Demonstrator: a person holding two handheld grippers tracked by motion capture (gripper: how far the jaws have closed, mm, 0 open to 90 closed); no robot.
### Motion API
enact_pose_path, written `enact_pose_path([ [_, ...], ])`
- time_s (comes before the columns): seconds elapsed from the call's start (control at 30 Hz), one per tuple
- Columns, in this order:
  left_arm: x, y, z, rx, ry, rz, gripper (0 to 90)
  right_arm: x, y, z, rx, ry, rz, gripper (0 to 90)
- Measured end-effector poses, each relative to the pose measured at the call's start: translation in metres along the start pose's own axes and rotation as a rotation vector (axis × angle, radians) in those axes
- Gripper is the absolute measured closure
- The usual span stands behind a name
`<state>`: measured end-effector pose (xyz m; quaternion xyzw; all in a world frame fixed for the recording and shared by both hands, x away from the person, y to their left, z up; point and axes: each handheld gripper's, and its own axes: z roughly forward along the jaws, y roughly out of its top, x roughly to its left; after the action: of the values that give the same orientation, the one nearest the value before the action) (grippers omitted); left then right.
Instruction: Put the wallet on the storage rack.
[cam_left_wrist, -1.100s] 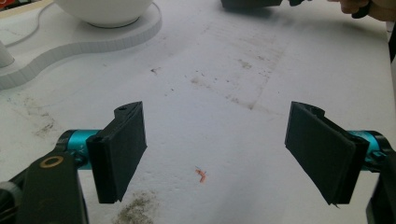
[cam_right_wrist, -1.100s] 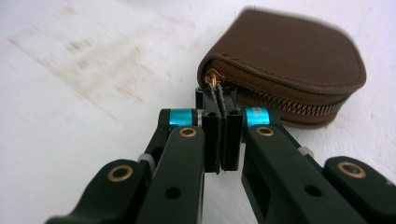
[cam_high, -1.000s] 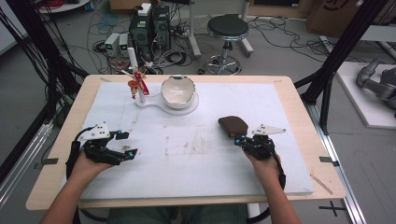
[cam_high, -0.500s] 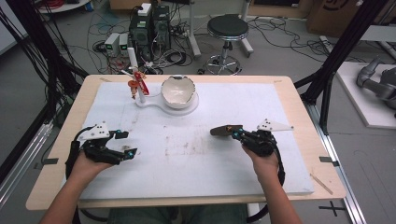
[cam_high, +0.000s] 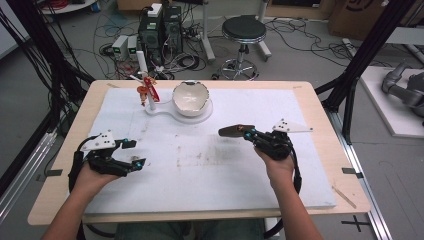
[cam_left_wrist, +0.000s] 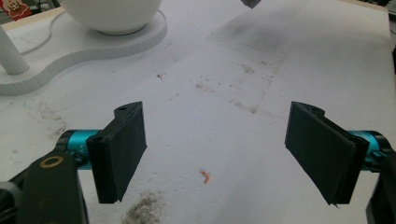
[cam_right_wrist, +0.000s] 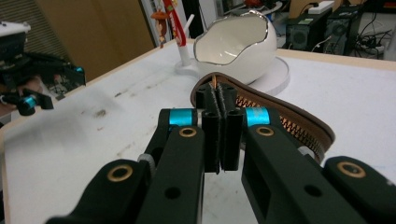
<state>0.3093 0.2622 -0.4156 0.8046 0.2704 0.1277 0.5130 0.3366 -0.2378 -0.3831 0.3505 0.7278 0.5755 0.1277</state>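
Observation:
A brown zippered pouch (cam_high: 231, 131) hangs just above the white mat, right of centre. My right gripper (cam_high: 248, 134) is shut on its near edge. In the right gripper view the closed jaws (cam_right_wrist: 218, 100) pinch the pouch (cam_right_wrist: 289, 119) beside its copper zipper teeth. My left gripper (cam_high: 136, 153) rests low over the mat at the left, open, with nothing between its pads (cam_left_wrist: 123, 149). Bare stained mat (cam_left_wrist: 224, 93) lies between the jaws.
A white egg-shaped bowl (cam_high: 190, 96) sits on a white base (cam_high: 167, 109) at the back centre, with a thin post and a red figure (cam_high: 148, 90) to its left. The bowl (cam_right_wrist: 236, 44) stands just beyond the pouch. The wooden table edge (cam_high: 320, 105) frames the mat.
The right gripper has lifted the pouch off the mat and carried it slightly left; the pouch now shows edge-on. The left gripper has stayed put.

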Motion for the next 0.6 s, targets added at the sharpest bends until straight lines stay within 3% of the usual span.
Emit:
enact_pose_path([
  [0.2,0.001,0.000,-0.003,-0.004,0.007,-0.003,20.4,-0.003,0.010,0.005,-0.020,0.002,0.015,90.0],
  [0.6,0.002,-0.002,-0.009,-0.008,0.018,-0.004,20.4,-0.003,0.035,0.025,-0.020,0.032,-0.009,90.0],
])
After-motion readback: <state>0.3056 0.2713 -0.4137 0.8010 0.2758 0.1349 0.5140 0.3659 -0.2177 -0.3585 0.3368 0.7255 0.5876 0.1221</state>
